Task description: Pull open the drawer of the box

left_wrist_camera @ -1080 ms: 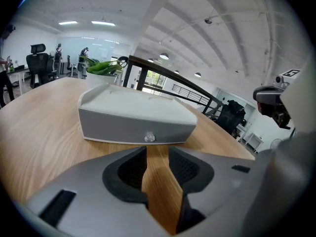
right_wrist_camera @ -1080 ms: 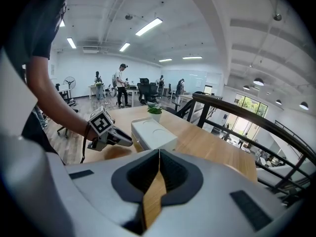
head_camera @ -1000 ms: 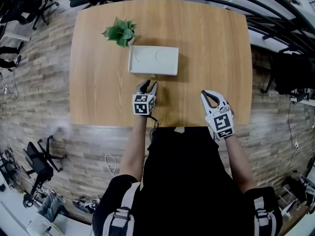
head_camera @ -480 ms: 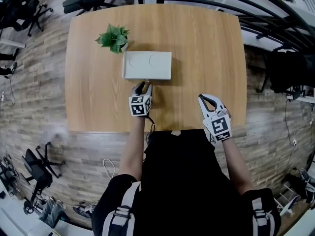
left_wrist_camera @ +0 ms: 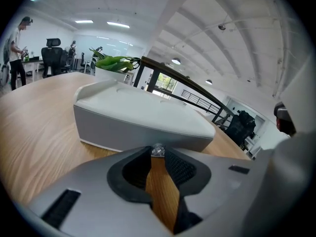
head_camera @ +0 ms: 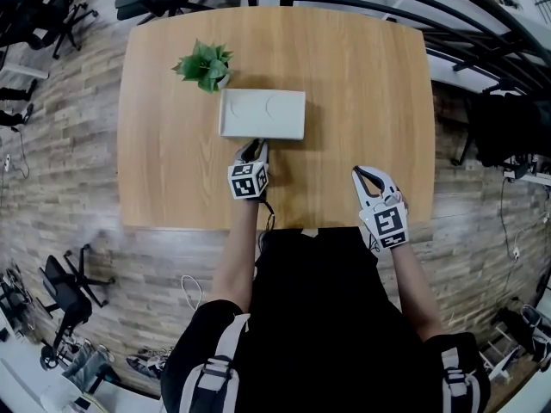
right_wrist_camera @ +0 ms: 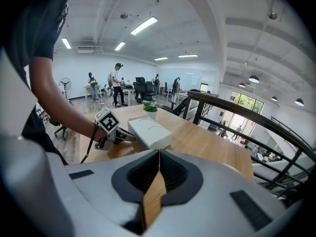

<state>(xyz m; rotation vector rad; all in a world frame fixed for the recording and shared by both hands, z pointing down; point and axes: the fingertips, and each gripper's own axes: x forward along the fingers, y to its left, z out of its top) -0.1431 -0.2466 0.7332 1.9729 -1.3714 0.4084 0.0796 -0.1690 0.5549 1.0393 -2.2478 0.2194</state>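
At the grasping step, drawer not yet out. Box (head_camera: 263,114) lying mid-table, just near and right of the plant (head_camera: 204,63). Pinching the small clear knob (left_wrist_camera: 157,151) on its near face with the left gripper (head_camera: 255,151), jaws having just been closing onto it. Next, probably calls for a straight pull toward the near edge of the table (head_camera: 362,76), keeping the pinch firm against slipping. Reaching forward with the left forearm, gripper tilted downward. Holding the right gripper (head_camera: 368,175) idle at near right, well apart, jaws together on nothing.
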